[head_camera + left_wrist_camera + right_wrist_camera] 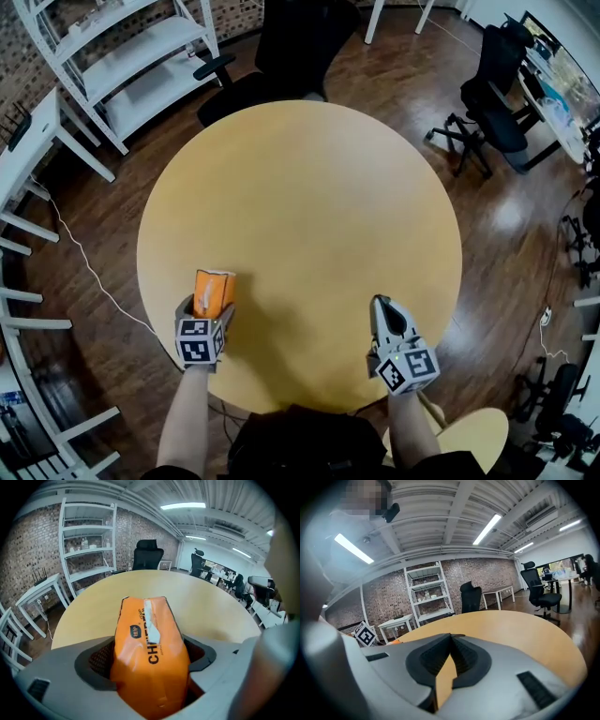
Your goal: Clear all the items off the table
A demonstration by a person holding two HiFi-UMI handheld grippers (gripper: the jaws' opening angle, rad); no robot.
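Your left gripper point(210, 309) is clamped on an orange soft pack point(214, 287). Its jaws stand wide apart, with the dark pads pressing on the two long sides of the pack and holding it by the end nearest you. The pack is over the near-left part of the round table point(309, 187), inside the rim. No view shows whether its underside touches the tabletop.

The pack is the only container-like thing at the table. It is sealed plastic, with a white strip running down the middle of its upper face and dark lettering beside the strip. What it holds cannot be seen.

The long axis of the pack runs away from you, from the jaws towards the middle of the table. The free end is tipped a little upward and points towards the far rim, where a black office chair point(281, 56) stands. The face with the strip is turned up.

Your right gripper point(382, 305) is over the near-right part of the table, well apart from the pack. Its jaws are pressed together with nothing between them.

Beyond the table's far-left rim stands a white shelf rack point(131, 56). The small things on its upper shelves are too small to make out.
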